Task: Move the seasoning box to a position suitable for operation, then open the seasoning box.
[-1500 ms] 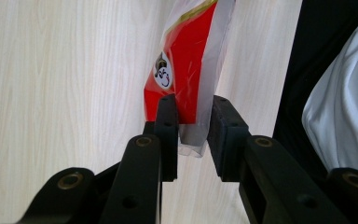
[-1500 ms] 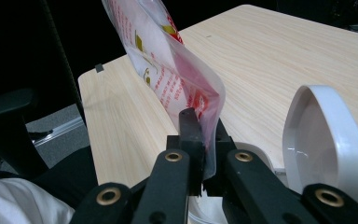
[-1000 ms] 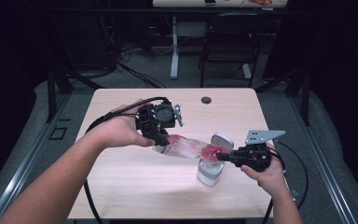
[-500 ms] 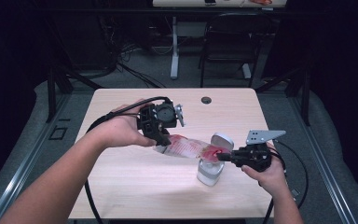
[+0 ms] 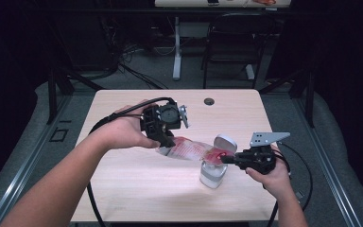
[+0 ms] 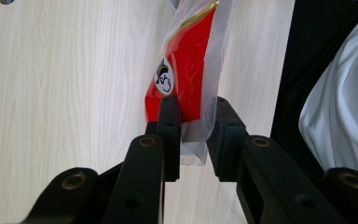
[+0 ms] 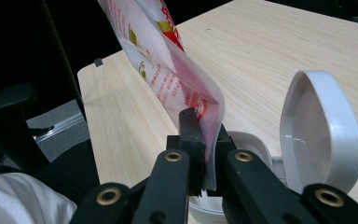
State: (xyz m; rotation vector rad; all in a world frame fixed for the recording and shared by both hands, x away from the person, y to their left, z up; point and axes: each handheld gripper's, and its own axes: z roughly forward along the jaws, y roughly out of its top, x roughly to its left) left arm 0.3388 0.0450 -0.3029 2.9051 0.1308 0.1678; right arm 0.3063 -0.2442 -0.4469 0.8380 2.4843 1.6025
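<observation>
In the high view a red and clear plastic pouch is stretched in the air between two grippers, near the middle of the pale wooden counter. The left gripper has the pouch end at about 9 o'clock of that stretch; the right gripper has the end at about 3 o'clock. Directly below the right end stands a white container whose hinged lid is flipped up at about 12 o'clock of its body.

In the left gripper view the left gripper has the clear edge of the pouch between its two black jaws. These jaws have just been closing, and the pads appear to press on the film, with a little room left between them.

In the right gripper view the right gripper is clamped tight on the pouch at its lower corner, jaws together on the film. The open container sits just behind them, its lid upright at about 3 o'clock.

A small dark round hole lies near the counter's far edge, at 12 o'clock
</observation>
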